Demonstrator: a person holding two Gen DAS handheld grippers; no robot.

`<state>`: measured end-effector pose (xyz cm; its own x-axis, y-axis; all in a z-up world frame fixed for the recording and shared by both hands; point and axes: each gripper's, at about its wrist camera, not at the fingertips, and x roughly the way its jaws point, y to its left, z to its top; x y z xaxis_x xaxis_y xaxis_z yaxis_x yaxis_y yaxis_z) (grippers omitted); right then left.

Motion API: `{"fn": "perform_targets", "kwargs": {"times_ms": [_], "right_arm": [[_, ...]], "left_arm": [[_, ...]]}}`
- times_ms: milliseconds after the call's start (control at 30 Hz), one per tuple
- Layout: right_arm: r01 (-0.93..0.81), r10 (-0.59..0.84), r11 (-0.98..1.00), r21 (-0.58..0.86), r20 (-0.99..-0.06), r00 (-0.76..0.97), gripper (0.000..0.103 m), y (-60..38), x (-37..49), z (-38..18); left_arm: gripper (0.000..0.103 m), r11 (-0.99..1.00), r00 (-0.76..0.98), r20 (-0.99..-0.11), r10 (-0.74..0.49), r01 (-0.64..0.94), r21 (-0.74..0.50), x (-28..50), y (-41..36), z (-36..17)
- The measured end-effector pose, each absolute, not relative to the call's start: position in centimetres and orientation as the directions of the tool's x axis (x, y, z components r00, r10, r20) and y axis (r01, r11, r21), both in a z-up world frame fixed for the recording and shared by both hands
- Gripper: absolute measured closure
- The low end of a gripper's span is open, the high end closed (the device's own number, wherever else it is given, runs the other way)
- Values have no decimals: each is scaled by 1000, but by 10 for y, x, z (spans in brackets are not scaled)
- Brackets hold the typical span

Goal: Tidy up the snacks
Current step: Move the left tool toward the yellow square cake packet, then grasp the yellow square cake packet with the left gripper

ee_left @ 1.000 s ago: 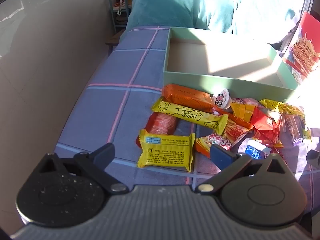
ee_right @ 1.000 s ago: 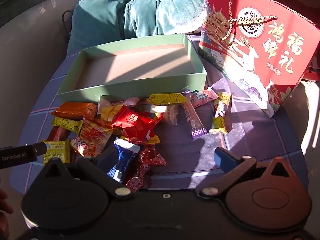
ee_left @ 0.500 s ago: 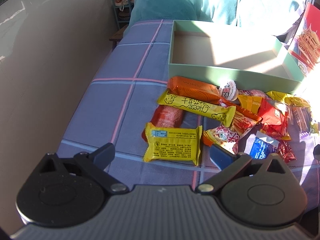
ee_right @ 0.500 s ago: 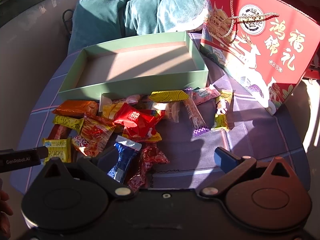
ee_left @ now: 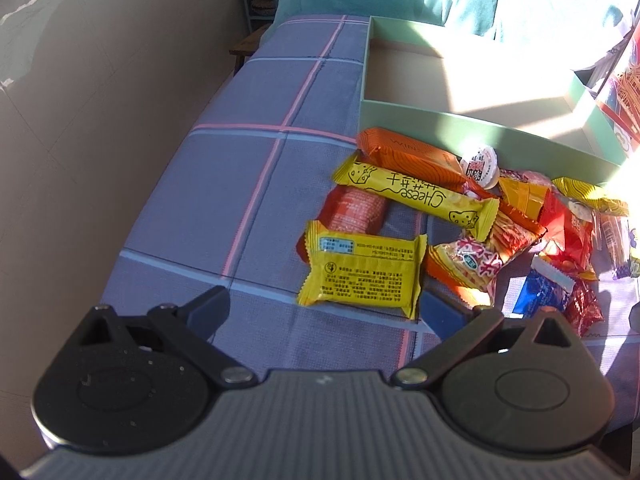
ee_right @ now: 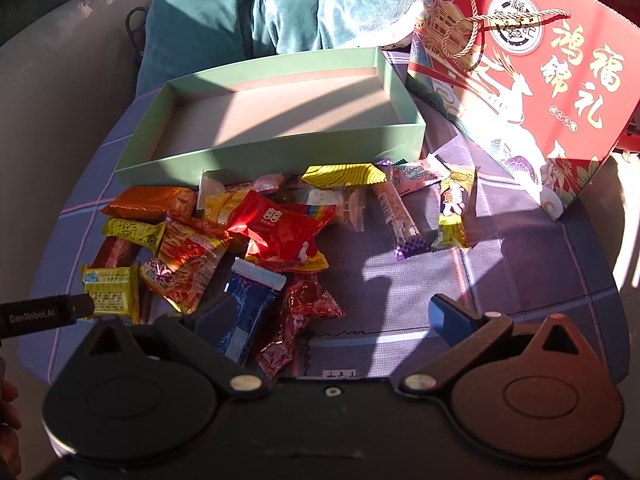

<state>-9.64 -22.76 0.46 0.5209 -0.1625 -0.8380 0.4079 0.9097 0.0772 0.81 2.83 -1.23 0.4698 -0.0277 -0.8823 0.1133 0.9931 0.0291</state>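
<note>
Since the earlier frames, the left gripper (ee_left: 324, 304) has crept closer to the flat yellow packet (ee_left: 362, 270), which now lies just ahead of its jaws, slightly toward the right one. Both pairs of jaws stand wide apart and empty. The right gripper (ee_right: 332, 312) hovers over a blue wrapper (ee_right: 248, 312) and a dark red wrapper (ee_right: 300, 316) between its jaws. Loose snacks crowd the checked tabletop (ee_left: 248, 184) beyond the jaws, before an empty green box (ee_right: 280, 148), likely their destination. Glare washes out the pile's right end; overlapping wrappers hide those beneath.
</note>
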Motion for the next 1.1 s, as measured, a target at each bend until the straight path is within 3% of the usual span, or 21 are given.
{"fn": "perform_targets", "kwargs": {"times_ms": [200, 567, 700, 867, 1100], "right_arm": [[399, -108, 909, 118, -859, 500, 0, -229, -92, -8], [385, -71, 911, 150, -861, 503, 1, -230, -87, -15], [360, -48, 917, 173, -848, 528, 13, -228, -82, -14], [315, 5, 927, 201, -850, 527, 38, -223, -70, -18], [237, 60, 945, 227, -830, 554, 40, -203, -37, -13]], "left_arm": [[0, 999, 392, -919, -43, 10, -42, 23, 44, -30], [0, 990, 403, -914, -42, -107, -93, 56, 27, -39], [0, 993, 417, -909, 4, -112, -47, 63, 22, -49], [0, 999, 434, -901, 6, -41, -13, 60, 20, -60], [0, 999, 441, -897, -32, 33, -19, 56, 41, -62]]}}
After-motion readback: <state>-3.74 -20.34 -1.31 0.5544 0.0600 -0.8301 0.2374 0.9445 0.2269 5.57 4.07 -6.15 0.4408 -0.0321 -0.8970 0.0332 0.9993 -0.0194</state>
